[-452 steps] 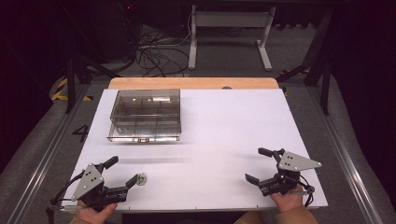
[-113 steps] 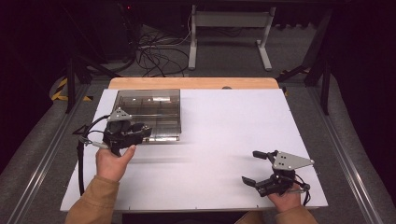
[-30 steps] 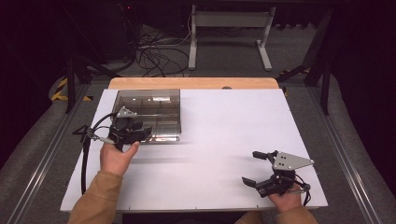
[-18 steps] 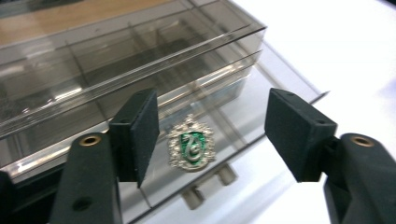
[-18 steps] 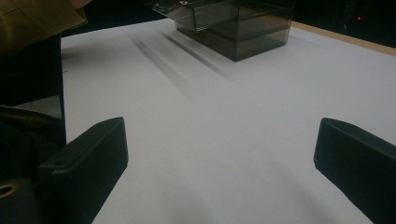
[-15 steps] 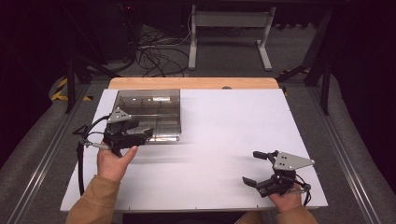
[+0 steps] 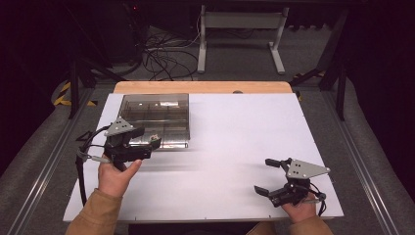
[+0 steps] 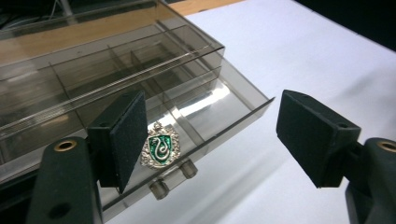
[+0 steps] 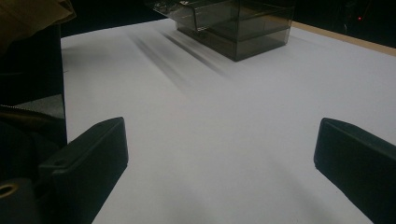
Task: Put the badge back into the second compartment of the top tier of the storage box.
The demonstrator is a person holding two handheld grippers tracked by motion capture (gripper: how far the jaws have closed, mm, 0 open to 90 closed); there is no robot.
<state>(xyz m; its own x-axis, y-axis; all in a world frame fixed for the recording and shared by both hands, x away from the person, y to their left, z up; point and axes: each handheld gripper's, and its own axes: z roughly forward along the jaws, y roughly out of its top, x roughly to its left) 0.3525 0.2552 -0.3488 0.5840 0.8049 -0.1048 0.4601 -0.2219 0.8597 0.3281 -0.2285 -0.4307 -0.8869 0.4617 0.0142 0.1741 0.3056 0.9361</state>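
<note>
Releasing badge into box drawer, near-left compartment | left gripper jaws just opened, apart, nothing between | back off clear of drawer rim, then push shut | right gripper jaws apart, empty, near right

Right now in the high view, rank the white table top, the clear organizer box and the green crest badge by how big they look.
1. White table top
2. Clear organizer box
3. Green crest badge, a tiny speck at the box's front edge

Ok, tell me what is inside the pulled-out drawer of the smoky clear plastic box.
A silver shield-shaped badge with green enamel lies in the drawer; one black pad of the left tongs covers its left edge.
</note>
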